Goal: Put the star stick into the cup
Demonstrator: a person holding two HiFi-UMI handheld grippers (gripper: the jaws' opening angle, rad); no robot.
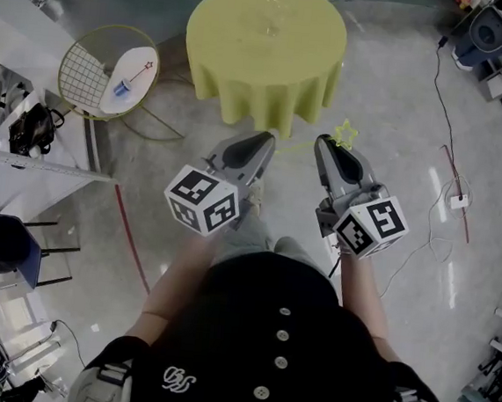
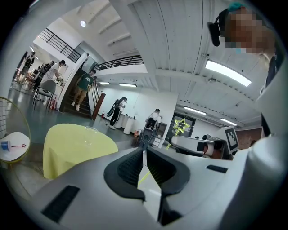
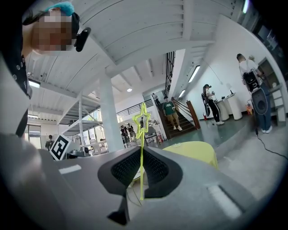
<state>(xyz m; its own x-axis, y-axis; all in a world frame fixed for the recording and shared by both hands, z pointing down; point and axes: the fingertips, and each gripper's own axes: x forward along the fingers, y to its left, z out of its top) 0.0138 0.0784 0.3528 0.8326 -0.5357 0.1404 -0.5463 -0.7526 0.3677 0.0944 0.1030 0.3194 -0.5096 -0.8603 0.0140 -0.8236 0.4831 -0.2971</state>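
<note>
My right gripper (image 1: 325,142) (image 3: 141,155) is shut on a thin yellow-green star stick (image 1: 346,132) (image 3: 143,120). The stick stands upright between the pads, its outline star above the jaws. My left gripper (image 1: 264,138) (image 2: 144,155) is level beside it, shut, with nothing held. Both point toward a round table with a yellow-green cloth (image 1: 263,73) (image 2: 67,146), still some way ahead. A clear glass cup (image 2: 90,133) stands on the tabletop, faint in the head view. From the left gripper view the star stick (image 2: 182,126) shows to the right.
At the left stands a small white round side table with a wire frame (image 1: 86,78), bearing a blue cup (image 1: 122,89) and a red star stick (image 1: 141,72). Cables (image 1: 451,144) cross the grey floor at the right. People stand by a staircase (image 2: 81,96) far behind.
</note>
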